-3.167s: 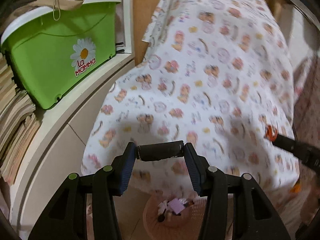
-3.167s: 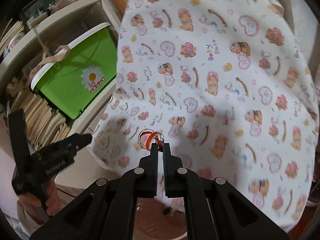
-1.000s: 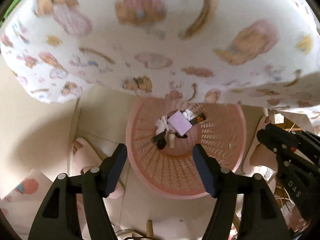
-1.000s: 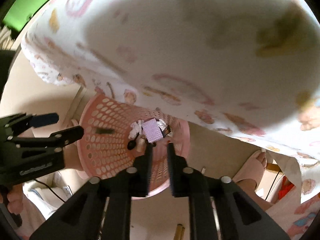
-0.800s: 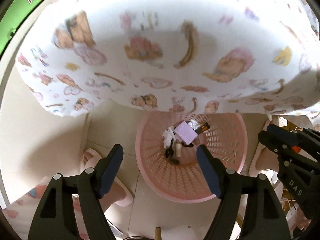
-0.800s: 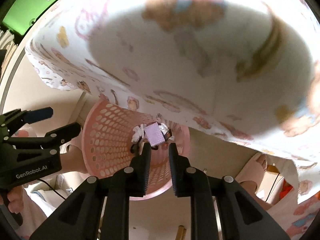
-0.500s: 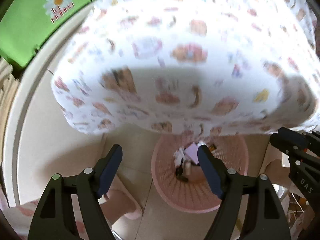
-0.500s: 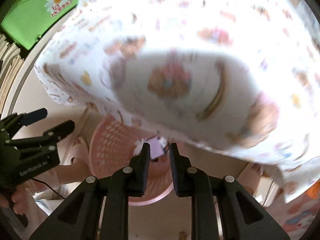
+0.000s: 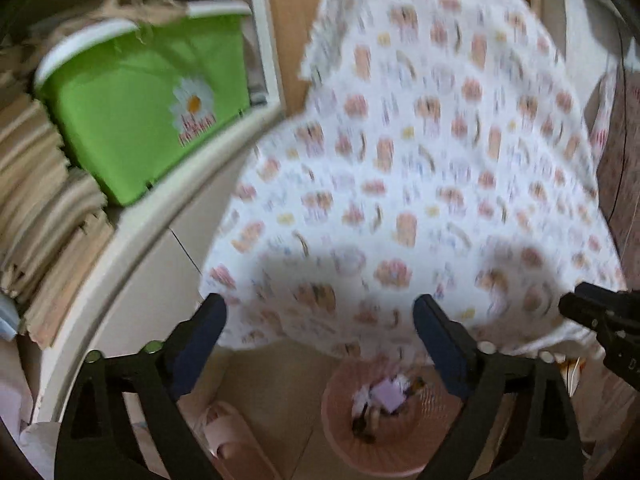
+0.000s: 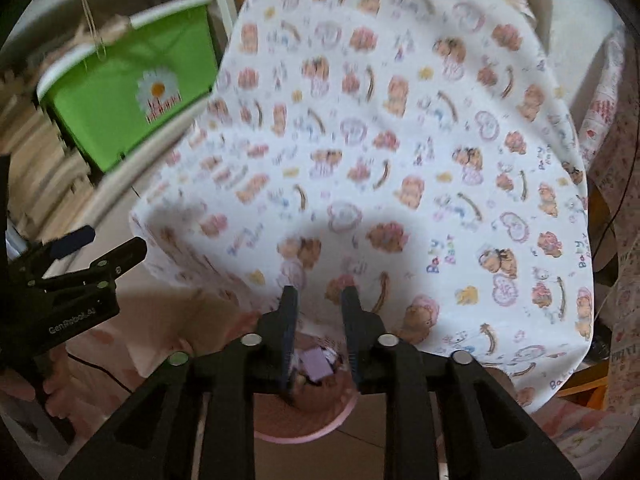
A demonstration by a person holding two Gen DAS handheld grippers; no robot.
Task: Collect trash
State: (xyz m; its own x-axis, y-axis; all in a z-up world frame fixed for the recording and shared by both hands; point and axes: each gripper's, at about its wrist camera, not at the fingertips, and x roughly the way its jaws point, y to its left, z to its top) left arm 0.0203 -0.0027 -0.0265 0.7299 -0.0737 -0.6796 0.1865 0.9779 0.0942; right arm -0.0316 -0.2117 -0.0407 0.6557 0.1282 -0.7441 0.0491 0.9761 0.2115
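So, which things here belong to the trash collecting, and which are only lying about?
Job:
- pink basket on the floor
- trash in it
- left gripper, jaws opening, nothing between them
- right gripper, jaws opening, nothing between them

Lying about:
- bear-print cloth
- green tub
- pink slipper

White "GenRobot.AI" lettering reads on the body of the black two-finger left gripper [image 10: 104,254], at the left edge of the right wrist view. White printed cloth with bear pattern [image 10: 400,160] carries "Baby Bear" in blue and red near its right edge. Red lettering under the daisy on the green plastic bin [image 10: 132,92] is too blurred to read.
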